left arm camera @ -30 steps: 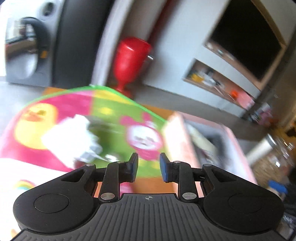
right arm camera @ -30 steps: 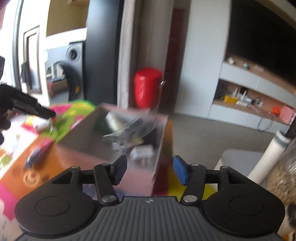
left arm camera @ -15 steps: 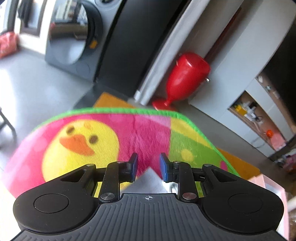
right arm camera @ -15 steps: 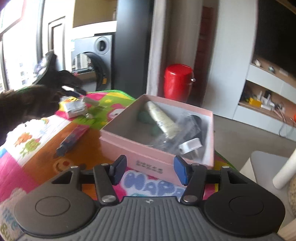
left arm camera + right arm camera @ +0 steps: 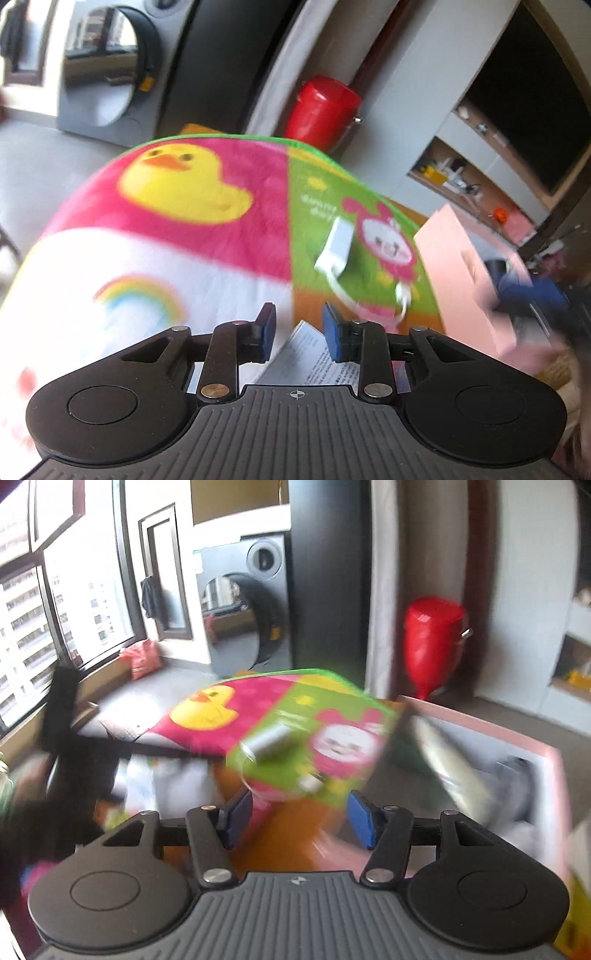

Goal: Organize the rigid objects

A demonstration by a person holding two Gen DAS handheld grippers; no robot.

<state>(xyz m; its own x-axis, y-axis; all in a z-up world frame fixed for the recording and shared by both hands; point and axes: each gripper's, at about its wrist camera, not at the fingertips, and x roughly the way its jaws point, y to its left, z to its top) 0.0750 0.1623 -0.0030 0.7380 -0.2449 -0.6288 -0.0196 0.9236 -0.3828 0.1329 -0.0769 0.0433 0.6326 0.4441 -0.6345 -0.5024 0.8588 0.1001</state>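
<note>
Left gripper (image 5: 298, 326) has swung back from the mat edge clamping a small printed box (image 5: 314, 354), right gripper (image 5: 300, 819) gapes empty, so it's probably headed into the pink box (image 5: 465, 266).

White charger block (image 5: 338, 243) with short white cable lies flat on green patch of cartoon mat, cable trailing toward near edge; blurred. Small white printed box (image 5: 314, 354) sits low between left fingers (image 5: 266, 332), corner up; contact with pads unclear. Pink open-top box (image 5: 546, 771) stands on tabletop just right of charger, holding pale tube (image 5: 448, 760) lying slantwise against far-left corner, plus grey-dark items, too blurred to name. Dark blue thing (image 5: 528, 295) shows at box rim.
</note>
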